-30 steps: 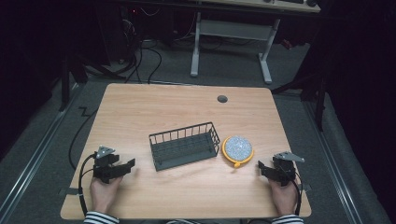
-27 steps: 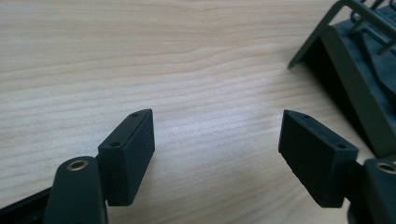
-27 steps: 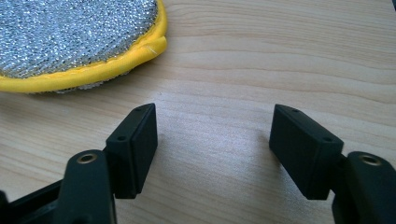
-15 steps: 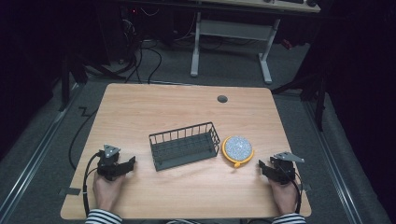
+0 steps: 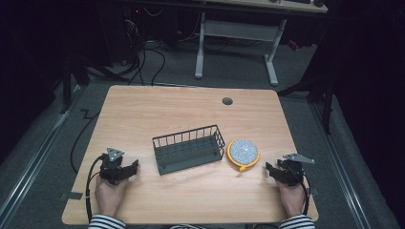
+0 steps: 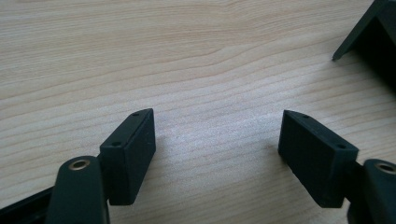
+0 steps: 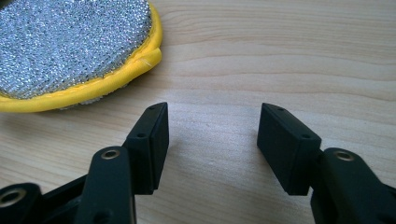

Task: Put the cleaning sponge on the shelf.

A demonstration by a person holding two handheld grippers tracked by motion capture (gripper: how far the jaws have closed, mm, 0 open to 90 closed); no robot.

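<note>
The wooden desk [image 5: 143, 114] is the largest thing here, with a small round cable hole [image 5: 227, 101] near its far edge. A dark wire basket [image 5: 189, 148] sits near the middle of the desk, its long side running left to right. Just beside its right end lies a round scouring pad [image 5: 243, 152] with a glittering silver face and a yellow rim, flat on the wood; whether it touches the basket cannot be told.

The left hand-held gripper [image 5: 128, 168] rests on the desk at the near left, well apart from the basket, pointing right toward it. Its jaws are spread, with bare wood between them, and a dark corner of the basket [image 6: 369, 28] shows at the far right of its own view.

The right hand-held gripper [image 5: 271, 169] lies at the near right, pointing left, close to the scouring pad [image 7: 70, 51] but not touching it. Its jaws are spread and have just been moving; nothing lies between them.
</note>
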